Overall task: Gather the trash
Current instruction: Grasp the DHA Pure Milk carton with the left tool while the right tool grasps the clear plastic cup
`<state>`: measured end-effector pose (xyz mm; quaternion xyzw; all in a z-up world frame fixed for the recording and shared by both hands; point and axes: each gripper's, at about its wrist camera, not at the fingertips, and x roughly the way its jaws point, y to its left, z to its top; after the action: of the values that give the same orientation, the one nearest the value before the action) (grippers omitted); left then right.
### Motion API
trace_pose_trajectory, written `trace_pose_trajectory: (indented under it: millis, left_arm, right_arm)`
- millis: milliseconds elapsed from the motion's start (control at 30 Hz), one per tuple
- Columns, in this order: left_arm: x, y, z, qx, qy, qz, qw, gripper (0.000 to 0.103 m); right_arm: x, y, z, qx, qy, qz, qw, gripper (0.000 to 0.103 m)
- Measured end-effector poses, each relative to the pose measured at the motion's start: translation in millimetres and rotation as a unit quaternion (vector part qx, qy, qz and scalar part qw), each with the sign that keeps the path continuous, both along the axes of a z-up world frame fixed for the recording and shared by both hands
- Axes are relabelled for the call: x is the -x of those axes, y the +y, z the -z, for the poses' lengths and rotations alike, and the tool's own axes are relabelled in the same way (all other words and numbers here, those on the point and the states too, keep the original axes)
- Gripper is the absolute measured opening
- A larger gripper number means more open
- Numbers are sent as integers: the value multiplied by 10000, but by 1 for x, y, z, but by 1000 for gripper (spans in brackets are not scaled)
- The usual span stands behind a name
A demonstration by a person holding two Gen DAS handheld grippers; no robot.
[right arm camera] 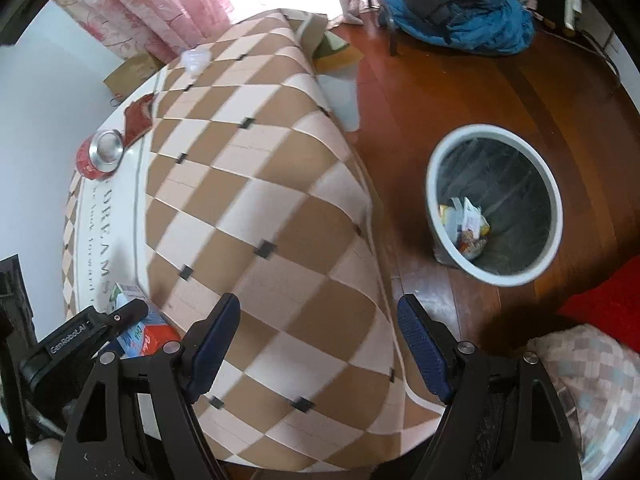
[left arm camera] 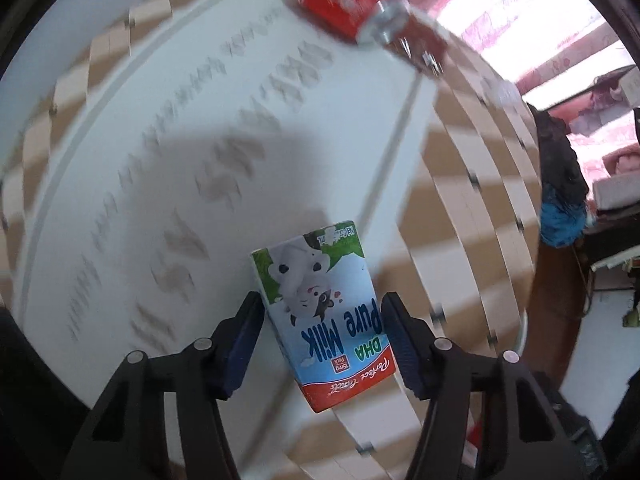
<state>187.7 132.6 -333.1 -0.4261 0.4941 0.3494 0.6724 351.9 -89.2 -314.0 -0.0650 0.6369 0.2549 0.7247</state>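
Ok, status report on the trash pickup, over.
Left gripper shut on milk carton. Right gripper open, empty. Red can on table. Bin on floor, path unobstructed.

Left wrist view: close above the counter draped in a white and tan chequered cloth (left arm camera: pixel 460 184), facing along its white lettered centre toward 12 o'clock.

Right wrist view: higher, looking down over the same counter (right arm camera: pixel 264 208) and the wooden floor (right arm camera: pixel 400 92) at 2 o'clock.

Shared: counter, red metal can (left arm camera: pixel 340 4) (right arm camera: pixel 98 158), blue and white milk carton (left arm camera: pixel 324 312) (right arm camera: pixel 136 324).
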Motion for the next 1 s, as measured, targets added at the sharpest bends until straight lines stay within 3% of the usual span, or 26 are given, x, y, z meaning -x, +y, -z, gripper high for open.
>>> trace_pose_trajectory:
  millis: [200, 267, 333, 433, 500, 533, 667, 767, 967, 1000]
  left_arm:
    - [-18, 75, -4, -600, 310, -163, 9976, 57]
    - [-21, 96, -1, -600, 367, -251, 9972, 57]
    - [-26, 112, 12, -305, 542, -251, 9977, 55]
    - [-28, 116, 16, -273, 516, -326, 9978, 59]
    - [-26, 117, 16, -308, 429, -449, 9976, 56]
    - [-24, 119, 15, -385, 394, -559, 9969, 48]
    - [-18, 128, 17, -626, 415, -725, 9945, 48]
    - [-18, 133, 18, -842, 543, -756, 9921, 48]
    - [-24, 139, 18, -1069, 666, -722, 9894, 47]
    - [-24, 141, 19, -1093, 674, -698, 9893, 47]
  right_arm:
    - [-41, 74, -16, -376, -55, -314, 9988, 82]
    - [-64, 106, -17, -507, -57, -329, 9982, 82]
    - [-86, 138, -15, -564, -51, -343, 9978, 82]
    - [-115, 182, -5, -544, -46, -350, 9979, 82]
    - [-130, 202, 3, -500, -22, -315, 9983, 82]
    - [-138, 214, 8, -481, -13, -296, 9984, 82]
    - [-152, 242, 20, -379, -114, -398, 9984, 79]
    - [-155, 260, 28, -270, -243, -509, 9980, 73]
    - [-155, 277, 39, -107, -572, -728, 9956, 44]
    - [-155, 278, 38, -83, -625, -788, 9949, 44]
